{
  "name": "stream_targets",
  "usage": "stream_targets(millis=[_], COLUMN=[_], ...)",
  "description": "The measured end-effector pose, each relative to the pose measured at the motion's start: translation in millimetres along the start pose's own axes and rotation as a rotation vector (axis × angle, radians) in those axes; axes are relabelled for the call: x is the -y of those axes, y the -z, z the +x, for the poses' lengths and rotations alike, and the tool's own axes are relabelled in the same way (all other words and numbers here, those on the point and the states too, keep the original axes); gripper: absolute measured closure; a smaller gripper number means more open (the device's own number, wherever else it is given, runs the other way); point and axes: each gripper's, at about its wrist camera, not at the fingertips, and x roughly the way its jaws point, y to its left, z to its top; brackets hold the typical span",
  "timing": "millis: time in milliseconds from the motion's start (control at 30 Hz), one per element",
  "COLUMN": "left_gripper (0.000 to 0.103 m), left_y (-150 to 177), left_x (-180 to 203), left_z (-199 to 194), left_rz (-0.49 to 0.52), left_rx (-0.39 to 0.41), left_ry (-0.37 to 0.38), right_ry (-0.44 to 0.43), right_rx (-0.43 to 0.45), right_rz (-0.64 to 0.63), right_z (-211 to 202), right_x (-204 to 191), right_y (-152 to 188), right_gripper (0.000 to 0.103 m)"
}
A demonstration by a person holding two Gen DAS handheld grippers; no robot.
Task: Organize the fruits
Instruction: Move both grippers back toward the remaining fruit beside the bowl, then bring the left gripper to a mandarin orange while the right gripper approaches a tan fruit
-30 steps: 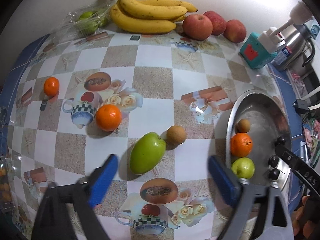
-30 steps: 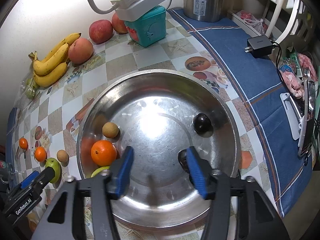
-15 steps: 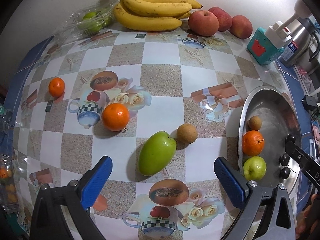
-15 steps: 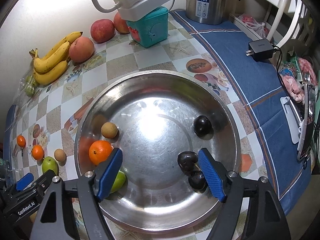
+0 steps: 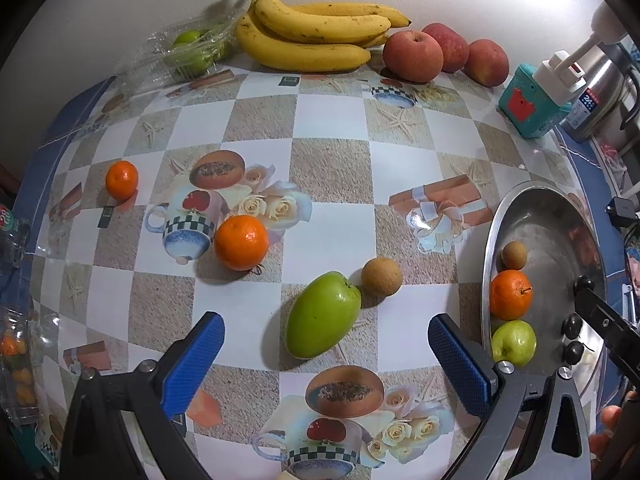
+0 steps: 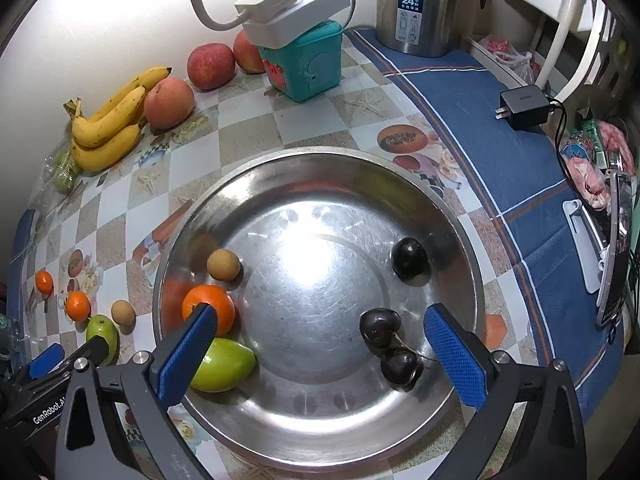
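Observation:
A round steel tray [image 6: 304, 168] holds an orange [image 6: 208, 307], a green fruit [image 6: 224, 365], a small brown fruit [image 6: 223, 265] and three dark fruits [image 6: 409, 258]. My right gripper [image 6: 320, 354] is open and empty above the tray's near side. My left gripper [image 5: 326, 354] is open and empty just short of a green oval fruit [image 5: 322, 315] on the tablecloth. Beside that fruit lies a small brown fruit [image 5: 381, 276]. An orange [image 5: 241, 242] and a smaller orange [image 5: 121, 179] lie further left. The tray [image 5: 490, 240] shows at the right of the left wrist view.
Bananas [image 5: 316, 36], three red apples [image 5: 414, 56] and a clear bag of green fruits [image 5: 192, 50] line the back wall. A teal box [image 6: 308, 62] carries a white power strip [image 6: 292, 12]. A steel kettle [image 6: 424, 4] and a black charger [image 6: 524, 106] stand on the blue cloth.
Both grippers have drawn back and opened wider. The right gripper has uncovered two dark fruits at the tray's near side. The fruits have not moved.

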Motion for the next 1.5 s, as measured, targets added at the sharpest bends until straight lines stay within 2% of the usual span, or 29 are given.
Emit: stream_targets(millis=[633,833,1133,1367,1500], left_gripper=[0.000,0.000,0.000,0.000,0.000], left_y=[-1,-2,-13,-12,-11], left_x=[-1,-11,-74,-122,-136], left_z=[-1,-2,-7,-7,-11], left_rz=[0.010,0.019,-0.102,-0.202,-0.237], left_rx=[0.003,0.012,0.037,0.034,0.045], left_ry=[-0.010,-0.045,-0.139,-0.202,-0.205], right_ry=[0.003,-0.001,-0.034,-0.099,-0.151], right_rx=[0.015,0.021,0.018,0.019,0.029], right_rz=[0.001,-0.007,-0.047,-0.156,-0.202], right_z=[-1,-2,-2,-5,-11], right_x=[0,-2,-19,-62,-88], right_y=[-1,-1,2,10,14], right_gripper=[0.000,0.000,0.000,0.000,0.000])
